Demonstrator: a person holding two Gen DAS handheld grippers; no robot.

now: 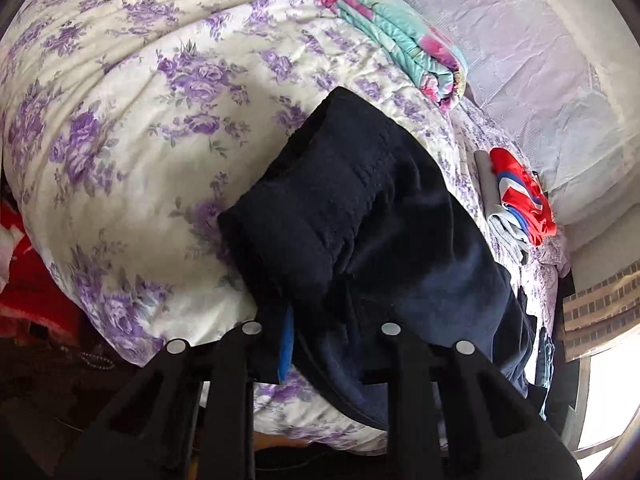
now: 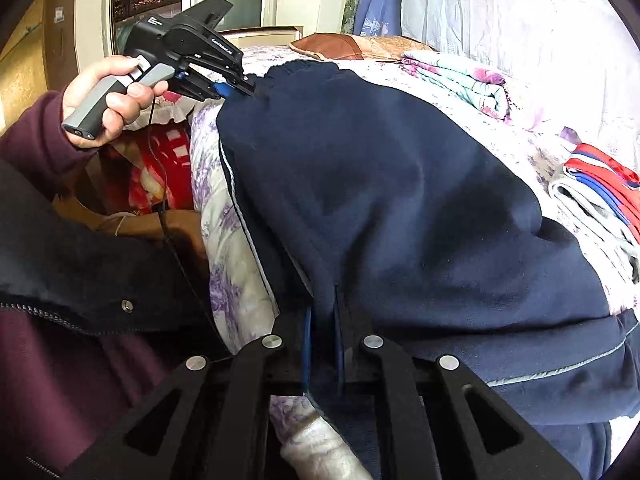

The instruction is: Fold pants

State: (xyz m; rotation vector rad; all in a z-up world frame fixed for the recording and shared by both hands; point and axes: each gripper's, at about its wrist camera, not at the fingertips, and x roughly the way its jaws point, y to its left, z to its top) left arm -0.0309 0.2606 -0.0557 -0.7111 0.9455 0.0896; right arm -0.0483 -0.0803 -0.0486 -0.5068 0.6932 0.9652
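Dark navy pants [image 1: 360,220] lie on a bed with a purple-flowered quilt [image 1: 120,120]. In the right wrist view the pants [image 2: 400,200] spread across the quilt [image 2: 224,240], with a pale piped seam along the edges. My left gripper [image 1: 316,320] is shut on the pants' near edge; it shows in the right wrist view [image 2: 250,90] pinching the waistband end at the far left. My right gripper [image 2: 322,320] is shut on a fold of the pants at the near edge, blue pads pressed on the cloth.
A folded teal-and-pink blanket [image 1: 400,32] lies at the back. A folded red, blue and grey garment [image 1: 516,196] lies at the right, also in the right wrist view [image 2: 600,192]. A brown pillow [image 2: 340,46] is at the head. A red cloth [image 2: 160,168] lies beside the bed.
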